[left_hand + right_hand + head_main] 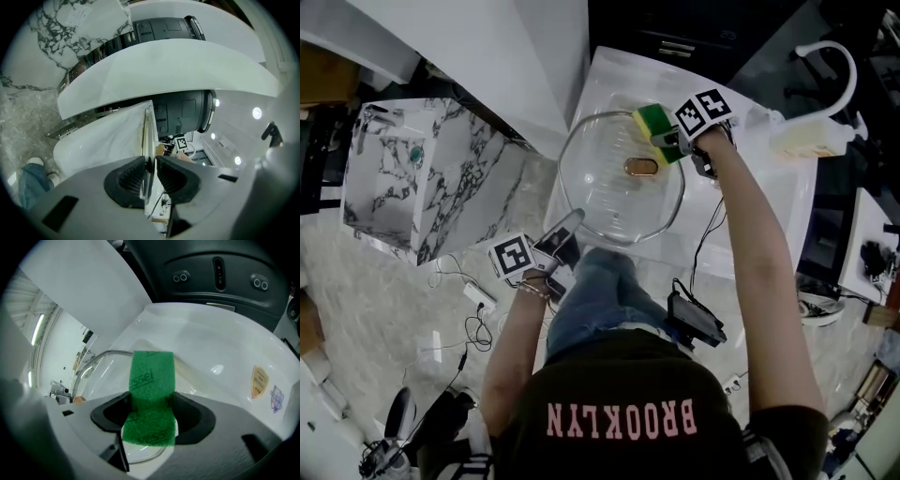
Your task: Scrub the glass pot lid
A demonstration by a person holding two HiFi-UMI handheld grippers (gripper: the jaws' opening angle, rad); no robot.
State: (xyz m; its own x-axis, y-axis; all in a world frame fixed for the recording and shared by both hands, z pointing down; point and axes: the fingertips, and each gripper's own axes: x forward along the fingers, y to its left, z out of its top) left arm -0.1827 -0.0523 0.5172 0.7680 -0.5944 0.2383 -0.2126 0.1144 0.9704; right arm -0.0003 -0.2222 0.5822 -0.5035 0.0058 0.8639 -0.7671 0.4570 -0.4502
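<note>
Glass pot lid: centre frame, over white worktop. Left claw clamped on its near rim, apparently steadying it for scrubbing. Right claw clamped on green sponge, set at lid's upper-right rim.

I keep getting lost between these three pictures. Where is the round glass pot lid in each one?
Head view: the round glass pot lid is at top centre, against the white basin.
Left gripper view: it is seen edge-on, as a thin upright line at centre running down between the jaws.
Right gripper view: its curved rim shows left of centre, behind the green scouring sponge.
Shared landmark: the white basin appears in all three.
</note>
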